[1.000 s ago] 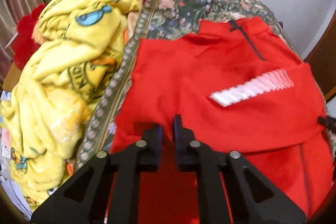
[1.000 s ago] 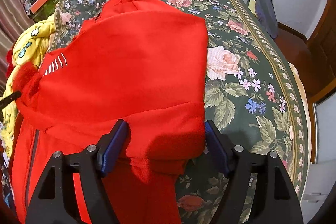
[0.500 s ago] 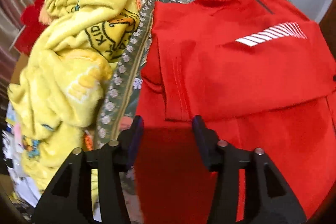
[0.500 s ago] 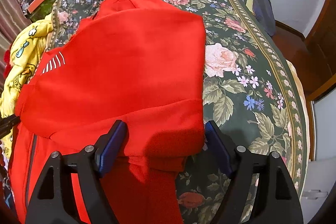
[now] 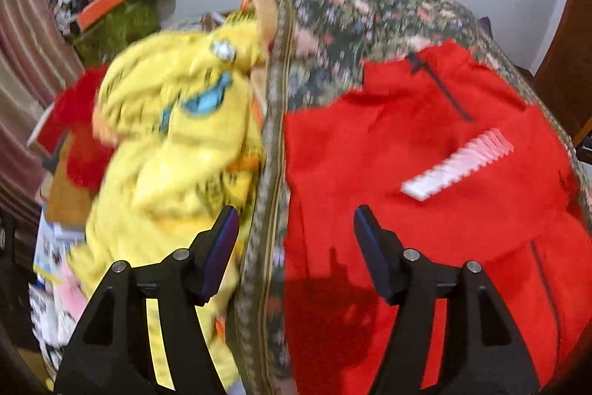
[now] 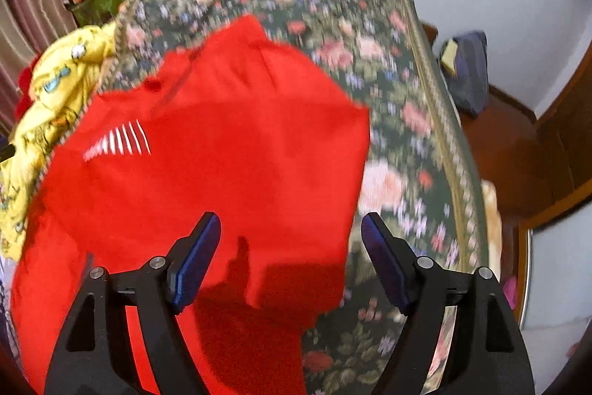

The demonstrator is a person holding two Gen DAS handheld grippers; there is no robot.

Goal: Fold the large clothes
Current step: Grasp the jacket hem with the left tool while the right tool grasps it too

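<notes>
Bed [image 6: 414, 143] bare from 12 to 4 o'clock of red top [image 6: 222, 173]: free passage. Yellow blanket [image 5: 177, 143] heaped at 9 o'clock along bed edge blocks that side. Clutter pile [image 5: 111, 10] at 10 o'clock.

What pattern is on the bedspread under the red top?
The bedspread is dark green with pink and red flowers, clearest in the right wrist view.

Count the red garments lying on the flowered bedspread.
1: the red jacket lies spread on the flowered bedspread, beside the yellow blanket. Another red cloth shows left of the bed, off the bedspread; more may be hidden.
</notes>
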